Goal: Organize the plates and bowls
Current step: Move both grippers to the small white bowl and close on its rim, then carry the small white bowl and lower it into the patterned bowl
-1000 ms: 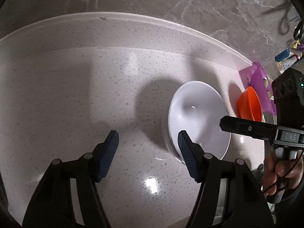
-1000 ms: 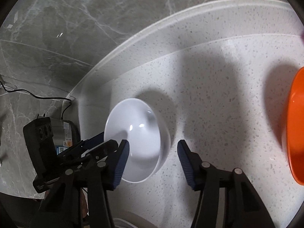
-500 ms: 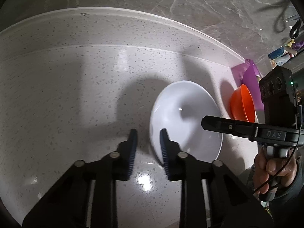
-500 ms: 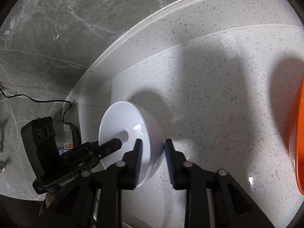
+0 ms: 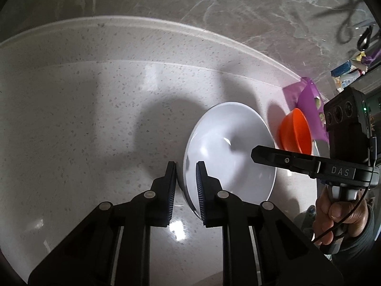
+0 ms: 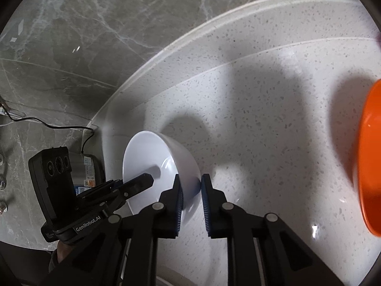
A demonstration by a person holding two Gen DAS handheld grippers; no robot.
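Left wrist view: left gripper was clamped nearly shut on near rim of white bowl on speckled counter; orange bowl sat just beyond.

Right wrist view: right gripper was pinched on opposite wall, likely for steady two-sided lift.

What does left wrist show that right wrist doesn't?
Only left wrist: purple tray behind the orange bowl, the person's hand on the right gripper's handle. Only right wrist: a black cable on the marble wall. Both: white bowl, its rim clamped on opposite sides by the left gripper and right gripper, on the speckled counter.
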